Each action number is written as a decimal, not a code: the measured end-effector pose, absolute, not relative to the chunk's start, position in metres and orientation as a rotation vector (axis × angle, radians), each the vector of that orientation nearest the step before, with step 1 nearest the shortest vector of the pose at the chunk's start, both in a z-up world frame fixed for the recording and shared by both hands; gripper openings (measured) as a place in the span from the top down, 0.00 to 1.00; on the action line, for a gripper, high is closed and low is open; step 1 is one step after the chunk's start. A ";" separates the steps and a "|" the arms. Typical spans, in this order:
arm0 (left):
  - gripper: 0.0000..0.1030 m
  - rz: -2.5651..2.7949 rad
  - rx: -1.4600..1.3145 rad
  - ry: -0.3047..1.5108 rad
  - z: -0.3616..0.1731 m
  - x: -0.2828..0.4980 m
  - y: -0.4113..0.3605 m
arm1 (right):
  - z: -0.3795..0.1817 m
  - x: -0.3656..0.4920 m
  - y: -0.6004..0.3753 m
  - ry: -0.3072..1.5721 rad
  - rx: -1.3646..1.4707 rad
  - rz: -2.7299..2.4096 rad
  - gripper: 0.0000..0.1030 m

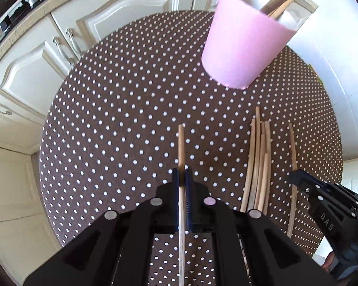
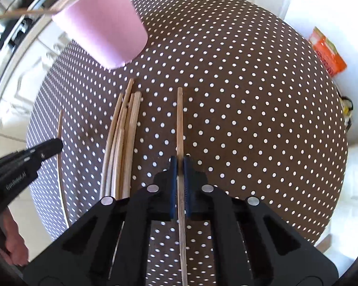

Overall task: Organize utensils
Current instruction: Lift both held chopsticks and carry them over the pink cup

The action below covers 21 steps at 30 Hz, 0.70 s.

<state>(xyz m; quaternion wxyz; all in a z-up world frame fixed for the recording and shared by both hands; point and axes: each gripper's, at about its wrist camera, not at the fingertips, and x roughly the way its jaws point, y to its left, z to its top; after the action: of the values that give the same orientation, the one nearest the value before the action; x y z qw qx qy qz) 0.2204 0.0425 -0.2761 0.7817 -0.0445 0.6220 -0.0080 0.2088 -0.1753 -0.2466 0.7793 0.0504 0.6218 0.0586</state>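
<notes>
Chopstick (image 1: pixel 181 143), left wrist view: your left gripper (image 1: pixel 181 178) is clamped on it; the pink cup (image 1: pixel 243 45) stands at 1 o'clock on the dotted table (image 1: pixel 119 107). Right wrist view: your right gripper (image 2: pixel 179 164) clamps another chopstick (image 2: pixel 179 119); the loose bundle (image 2: pixel 121 143) lies at 10 o'clock.

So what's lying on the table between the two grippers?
A loose bundle of wooden sticks lies on the dotted tablecloth between the left gripper and right gripper; each gripper is shut on one stick. Both wrist views show it.
</notes>
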 end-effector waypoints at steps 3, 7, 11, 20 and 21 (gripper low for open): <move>0.95 -0.022 -0.093 1.318 -0.267 0.221 0.046 | -0.234 0.208 -0.172 1.297 0.112 0.135 0.94; 0.95 -0.023 -0.099 1.277 -0.249 0.222 0.050 | -0.211 0.212 -0.169 1.235 0.128 0.159 0.94; 0.95 -0.016 -0.098 1.222 -0.227 0.223 0.058 | -0.190 0.213 -0.170 1.171 0.138 0.161 0.94; 0.95 0.035 -0.136 1.113 -0.186 0.226 0.059 | -0.137 0.209 -0.186 1.038 0.169 0.201 0.94; 0.95 0.037 -0.142 1.100 -0.180 0.226 0.061 | -0.136 0.208 -0.186 1.031 0.172 0.203 0.94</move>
<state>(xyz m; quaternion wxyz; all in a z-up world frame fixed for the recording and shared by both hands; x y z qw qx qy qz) 0.2262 0.0608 -0.1800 0.8500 -0.0674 0.5222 0.0176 0.2082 -0.1864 -0.1364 0.8616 0.0818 0.4915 0.0967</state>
